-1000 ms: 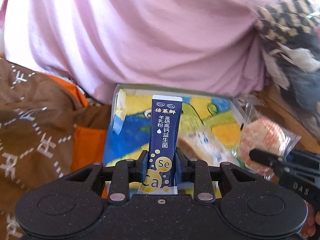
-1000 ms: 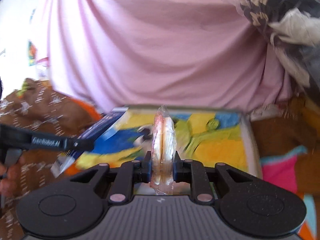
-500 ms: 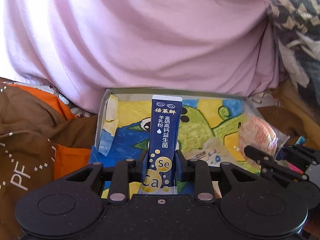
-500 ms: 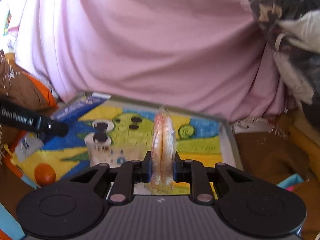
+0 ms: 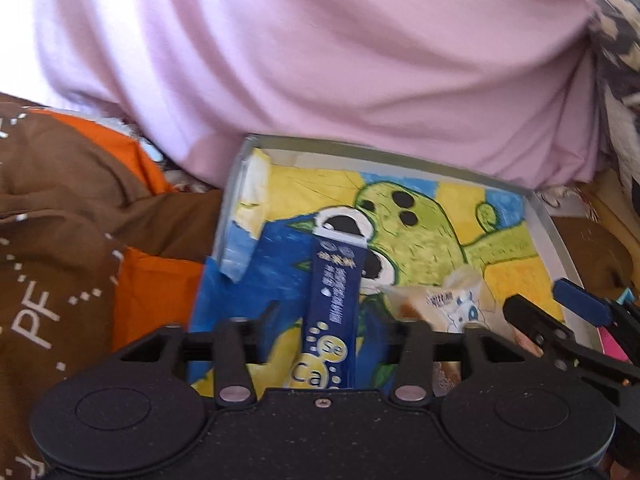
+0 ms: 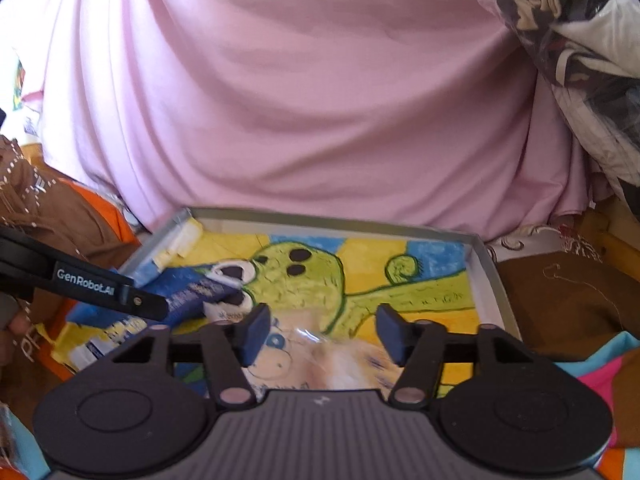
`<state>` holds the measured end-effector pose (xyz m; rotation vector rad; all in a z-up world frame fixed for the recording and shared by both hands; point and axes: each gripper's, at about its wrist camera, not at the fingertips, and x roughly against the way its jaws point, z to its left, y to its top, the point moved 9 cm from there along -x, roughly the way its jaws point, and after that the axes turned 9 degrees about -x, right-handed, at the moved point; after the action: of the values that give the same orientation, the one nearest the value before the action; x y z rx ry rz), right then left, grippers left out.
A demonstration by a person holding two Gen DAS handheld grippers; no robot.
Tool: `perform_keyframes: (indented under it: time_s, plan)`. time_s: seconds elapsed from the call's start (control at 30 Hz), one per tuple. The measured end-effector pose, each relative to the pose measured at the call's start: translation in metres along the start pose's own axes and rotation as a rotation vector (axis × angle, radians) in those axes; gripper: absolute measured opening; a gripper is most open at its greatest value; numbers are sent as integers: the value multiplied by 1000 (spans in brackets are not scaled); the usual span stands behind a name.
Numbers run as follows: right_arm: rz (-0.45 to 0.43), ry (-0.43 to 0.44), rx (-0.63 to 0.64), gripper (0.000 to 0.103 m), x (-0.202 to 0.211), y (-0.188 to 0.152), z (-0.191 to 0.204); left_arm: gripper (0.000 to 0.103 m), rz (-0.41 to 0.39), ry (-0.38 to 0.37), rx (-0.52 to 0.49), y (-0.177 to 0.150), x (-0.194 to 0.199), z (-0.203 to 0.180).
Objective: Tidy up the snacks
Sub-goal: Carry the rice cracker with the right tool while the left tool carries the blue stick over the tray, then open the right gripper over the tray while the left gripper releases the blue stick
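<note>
Both grippers have just let go over the shallow box [image 6: 486, 264] with the cartoon drawing on its floor. A moment earlier the left gripper [image 5: 326, 312] clamped the dark blue sachet [image 5: 334, 312] upright; now its fingers stand spread apart and the sachet lies between them, tipped back onto the box floor. The right gripper [image 6: 322, 330] likewise pinched the wrapped round cake [image 6: 340, 360] on edge half a second ago; its blue pads [image 6: 254, 330] are now wide open and the cake rests flat in the box just below them, beside another small wrapped snack [image 5: 452, 300]. Pink cloth [image 6: 320, 100] fills the background, brown patterned fabric [image 5: 60, 240] lies to the left. By the look of it, two more snacks are delivered, and both grippers are free to fetch others.
</note>
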<state>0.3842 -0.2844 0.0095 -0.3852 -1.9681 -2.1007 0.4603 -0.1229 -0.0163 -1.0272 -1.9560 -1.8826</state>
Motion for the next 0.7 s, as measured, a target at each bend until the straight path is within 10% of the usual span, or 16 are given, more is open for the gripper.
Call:
perform_keyframes:
  time_s: [0.27, 0.7]
  plan:
    - [-90, 15, -66, 101, 33, 17, 2, 85, -72, 29, 19, 6, 38, 10]
    - [-170, 57, -172, 103, 123, -6, -3, 102, -253, -13, -8, -20, 145, 5]
